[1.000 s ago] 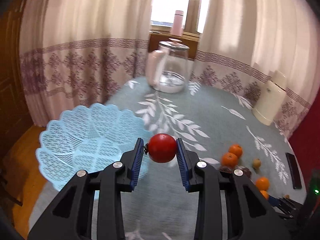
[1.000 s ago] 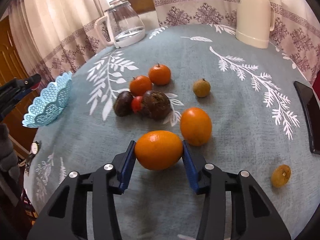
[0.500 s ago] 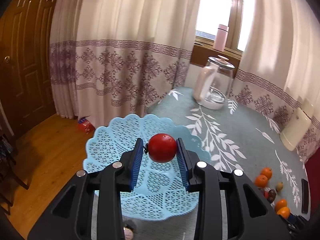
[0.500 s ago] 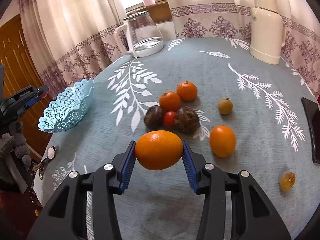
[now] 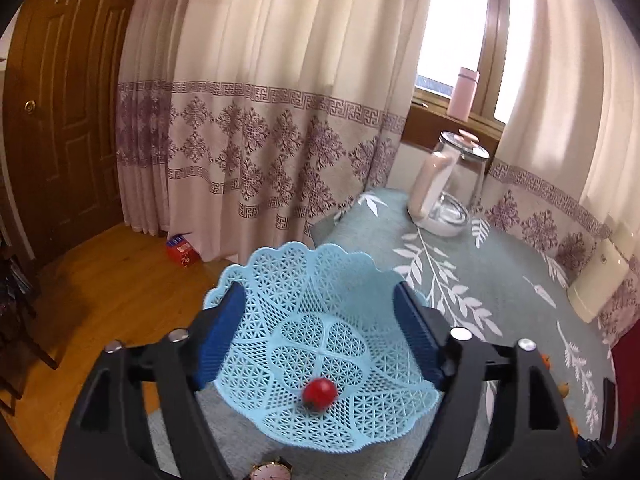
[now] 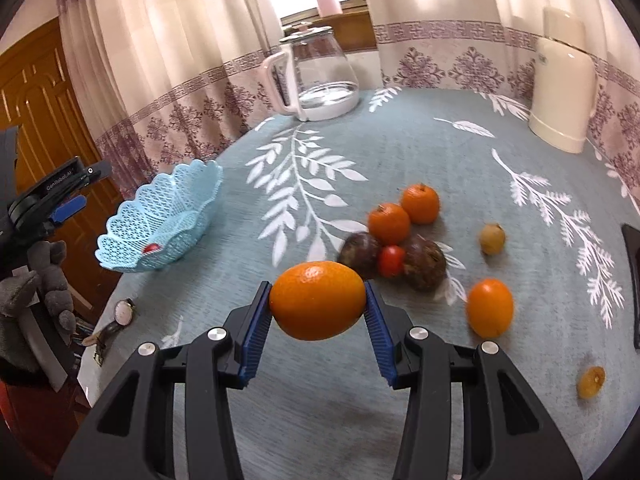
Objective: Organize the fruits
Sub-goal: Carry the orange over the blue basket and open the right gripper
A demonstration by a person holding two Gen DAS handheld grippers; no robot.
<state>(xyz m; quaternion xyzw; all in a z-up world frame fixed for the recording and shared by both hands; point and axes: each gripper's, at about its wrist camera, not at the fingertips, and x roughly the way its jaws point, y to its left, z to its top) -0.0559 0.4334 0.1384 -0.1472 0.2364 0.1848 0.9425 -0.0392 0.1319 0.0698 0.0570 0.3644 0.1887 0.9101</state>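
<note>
A light blue lattice basket (image 5: 344,272) stands at the table's left edge, and a small red tomato (image 5: 319,391) lies inside it. My left gripper (image 5: 320,332) hangs open above the basket with nothing between its pads. In the right wrist view the same basket (image 6: 168,208) appears at the left with the tomato (image 6: 151,247) in it. My right gripper (image 6: 317,312) is shut on a large orange (image 6: 317,300), held above the tablecloth. On the cloth lie two tangerines (image 6: 404,212), two dark passion fruits (image 6: 424,264), another red tomato (image 6: 391,260) and a second orange (image 6: 489,307).
A glass kettle (image 6: 318,76) and a cream thermos (image 6: 564,80) stand at the back of the table. A wristwatch (image 6: 122,314) lies near the left edge. Two small yellowish fruits (image 6: 492,238) and a dark phone (image 6: 632,280) sit to the right. Beyond the basket the table drops to a wooden floor (image 5: 104,292).
My left gripper opened and the red tomato dropped into the blue basket. My right gripper kept its hold on the orange and lifted it a little farther back from the fruit pile.
</note>
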